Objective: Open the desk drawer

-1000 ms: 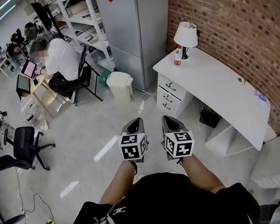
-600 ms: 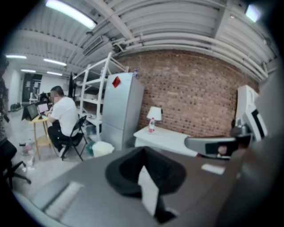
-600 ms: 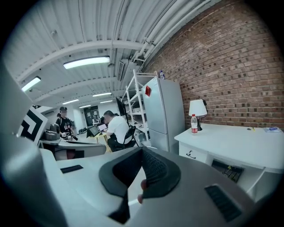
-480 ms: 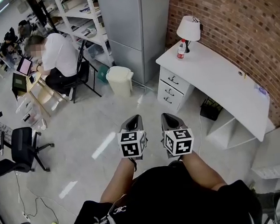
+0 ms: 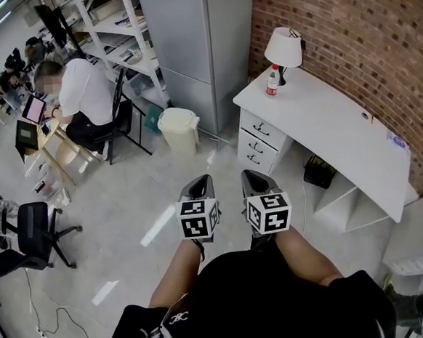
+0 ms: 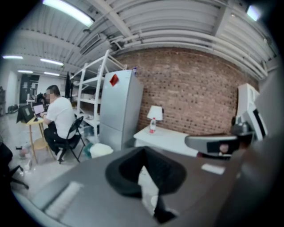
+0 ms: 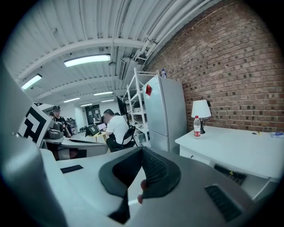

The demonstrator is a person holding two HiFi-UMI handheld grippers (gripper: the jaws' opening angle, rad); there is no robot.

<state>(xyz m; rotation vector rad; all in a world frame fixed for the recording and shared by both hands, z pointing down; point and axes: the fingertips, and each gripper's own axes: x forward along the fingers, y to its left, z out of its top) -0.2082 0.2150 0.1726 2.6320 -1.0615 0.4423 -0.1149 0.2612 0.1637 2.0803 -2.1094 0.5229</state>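
A white desk (image 5: 324, 119) stands against the brick wall, with a stack of three shut drawers (image 5: 257, 143) at its left end. On its top are a white lamp (image 5: 283, 47) and a red-labelled bottle (image 5: 270, 81). My left gripper (image 5: 201, 181) and right gripper (image 5: 252, 176) hang side by side over the floor, well short of the drawers. Each has its jaws shut with nothing in them. The left gripper view shows the desk (image 6: 168, 137) far ahead beyond the left gripper (image 6: 143, 150). From the right gripper (image 7: 142, 150) the desk (image 7: 235, 148) lies ahead and to the right.
A grey fridge (image 5: 187, 42) and a cream waste bin (image 5: 178, 128) stand left of the desk. A person sits on a chair (image 5: 81, 91) at a small table. A black office chair (image 5: 34, 226) is at the left. A dark box (image 5: 319, 172) sits under the desk.
The whole scene has shifted slightly as I move over the floor toward the desk. Both grippers stay side by side with shut jaws.
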